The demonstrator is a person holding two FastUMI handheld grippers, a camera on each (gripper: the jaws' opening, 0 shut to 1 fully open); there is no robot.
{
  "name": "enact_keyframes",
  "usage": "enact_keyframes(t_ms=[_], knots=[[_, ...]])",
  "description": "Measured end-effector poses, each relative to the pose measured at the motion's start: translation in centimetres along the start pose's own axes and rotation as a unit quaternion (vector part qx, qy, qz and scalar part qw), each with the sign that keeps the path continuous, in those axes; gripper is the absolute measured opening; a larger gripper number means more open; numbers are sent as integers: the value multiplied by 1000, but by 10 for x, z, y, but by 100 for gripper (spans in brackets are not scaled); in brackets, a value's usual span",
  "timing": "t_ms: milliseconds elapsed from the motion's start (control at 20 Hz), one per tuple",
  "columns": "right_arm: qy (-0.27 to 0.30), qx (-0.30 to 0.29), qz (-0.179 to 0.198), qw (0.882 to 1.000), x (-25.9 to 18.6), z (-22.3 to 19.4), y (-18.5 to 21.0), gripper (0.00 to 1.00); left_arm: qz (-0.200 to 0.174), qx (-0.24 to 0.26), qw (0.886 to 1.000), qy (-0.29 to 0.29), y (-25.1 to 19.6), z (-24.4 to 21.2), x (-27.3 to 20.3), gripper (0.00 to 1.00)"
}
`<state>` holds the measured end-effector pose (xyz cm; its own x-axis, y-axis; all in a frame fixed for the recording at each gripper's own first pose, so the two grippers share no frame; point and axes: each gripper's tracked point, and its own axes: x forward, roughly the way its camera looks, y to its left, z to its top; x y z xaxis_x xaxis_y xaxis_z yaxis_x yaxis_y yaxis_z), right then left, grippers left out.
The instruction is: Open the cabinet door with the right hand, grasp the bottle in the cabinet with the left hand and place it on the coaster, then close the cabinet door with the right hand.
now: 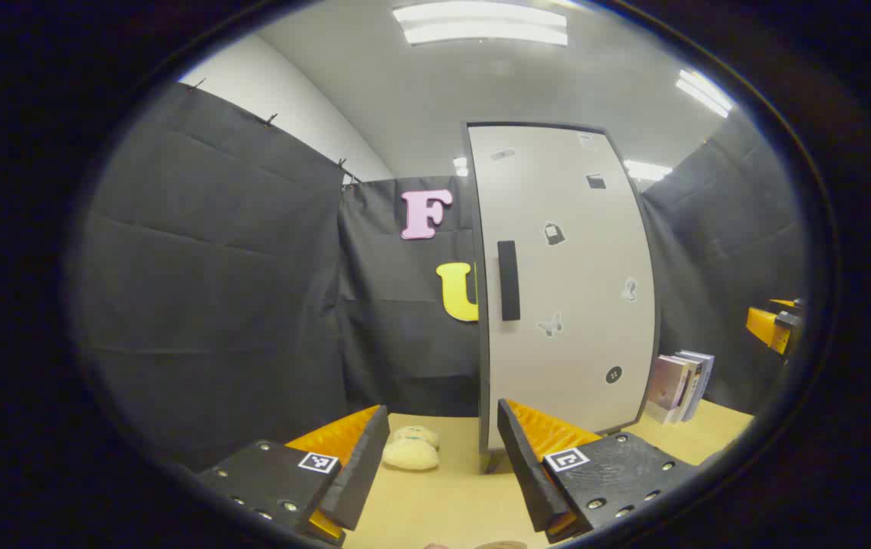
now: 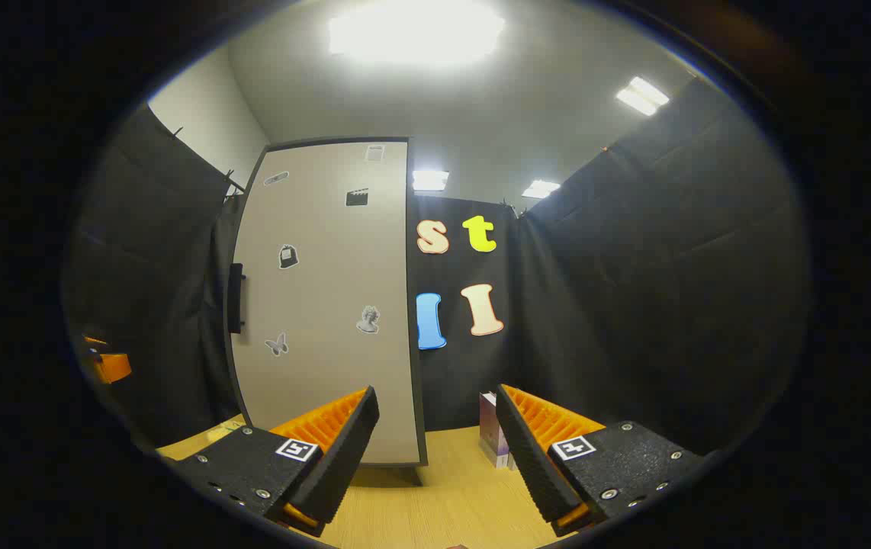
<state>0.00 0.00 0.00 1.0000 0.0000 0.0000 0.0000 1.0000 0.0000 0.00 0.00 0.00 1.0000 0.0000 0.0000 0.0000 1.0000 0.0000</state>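
A tall pale cabinet (image 1: 569,290) stands on the wooden table, its door shut, with a dark vertical handle (image 1: 509,280) near the left edge. In the right gripper view the same cabinet (image 2: 325,305) is ahead to the left, its handle (image 2: 236,298) on the far left edge. My left gripper (image 1: 443,465) is open, short of the cabinet's lower left corner, nothing between its fingers. My right gripper (image 2: 435,450) is open too, pointing at the cabinet's right edge. The bottle is hidden behind the door. At the bottom edge of the left gripper view a round rim (image 1: 500,544) peeks in.
A cream plush toy (image 1: 413,450) lies on the table left of the cabinet. Several books (image 1: 681,385) lean right of the cabinet, also seen as a book (image 2: 493,438) between my right fingers. The other gripper (image 1: 775,324) shows far right; black cloth walls enclose the booth.
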Motion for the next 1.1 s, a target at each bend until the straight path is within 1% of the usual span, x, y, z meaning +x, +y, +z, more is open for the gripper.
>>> enact_keyframes(t_ms=[150,200,250,300,400,450,500,550,800,1050,1100], knots=[[2,4,2,1000,-1,-3,0,95,5,-6,1000,7,8,-1,-2,82],[1,6,1,1000,-2,-3,0,95,6,-7,1000,6,9,0,-3,87],[-1,8,1,1000,-3,-3,-1,95,7,-8,1000,4,11,2,-3,87],[0,8,0,1000,-3,-4,-2,95,8,-8,1000,2,12,3,-2,82],[2,6,-2,1000,-3,-7,-4,95,12,-7,1000,-1,15,3,-1,82],[4,5,-3,1000,-2,-8,-4,95,15,-5,1000,-3,18,3,-1,87],[4,3,-3,1000,-2,-9,-5,95,16,-3,1000,-4,18,3,0,87],[5,1,-4,1000,-2,-11,-5,95,17,-1,1000,-7,20,4,0,82],[9,-2,0,1000,0,-13,1,95,17,-10,1000,-12,20,4,1,82],[17,11,-6,1000,2,-17,3,95,12,7,1000,-23,16,10,1,82],[19,15,-6,1000,3,-18,4,95,11,6,1000,-24,15,11,2,88]])
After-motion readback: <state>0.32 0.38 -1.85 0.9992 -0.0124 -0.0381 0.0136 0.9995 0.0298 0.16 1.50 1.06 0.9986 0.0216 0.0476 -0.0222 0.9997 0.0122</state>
